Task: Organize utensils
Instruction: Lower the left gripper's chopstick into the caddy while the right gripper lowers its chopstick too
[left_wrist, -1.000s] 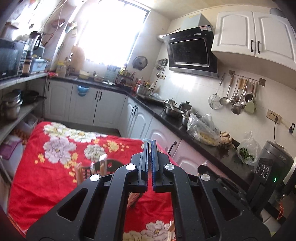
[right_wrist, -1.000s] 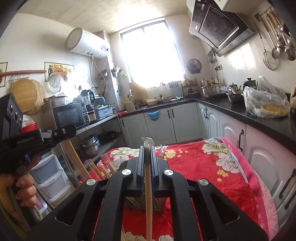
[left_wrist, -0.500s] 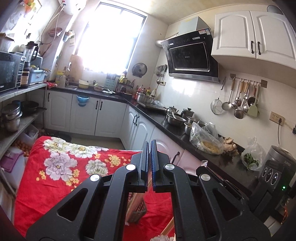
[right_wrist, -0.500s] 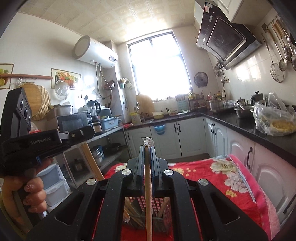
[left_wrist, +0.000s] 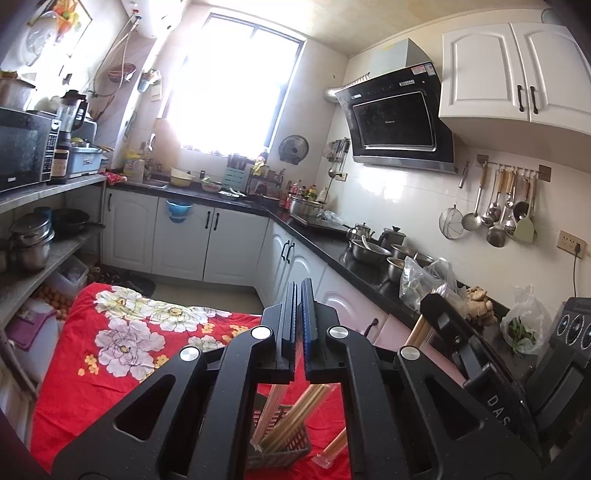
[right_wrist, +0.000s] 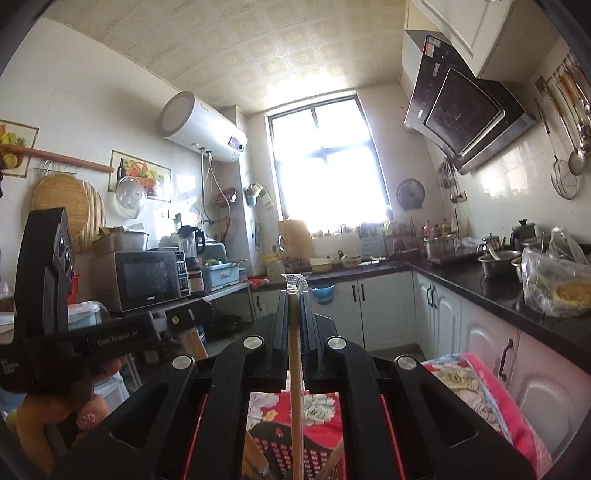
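Observation:
My right gripper (right_wrist: 294, 295) is shut on a plastic-wrapped pair of wooden chopsticks (right_wrist: 295, 406), held upright above a dark mesh basket (right_wrist: 288, 454) on the red floral cloth. In the left wrist view my left gripper (left_wrist: 299, 291) is shut and looks empty; below it the basket (left_wrist: 284, 446) holds several wrapped chopsticks (left_wrist: 295, 417), and another wrapped pair (left_wrist: 332, 448) lies beside it. The right gripper (left_wrist: 443, 317) and its chopsticks (left_wrist: 419, 330) show at the right. The left gripper's body (right_wrist: 110, 336) shows at the left of the right wrist view.
The red floral cloth (left_wrist: 110, 354) covers the table. A black counter (left_wrist: 369, 266) with pots and bags runs along the right, white cabinets (left_wrist: 207, 243) below it. Shelves with a microwave (right_wrist: 147, 280) and pans stand at the left.
Both grippers have risen and tilted upward, so the table has dropped low in both views. The right gripper still holds its chopsticks and now appears close on the right of the left view.

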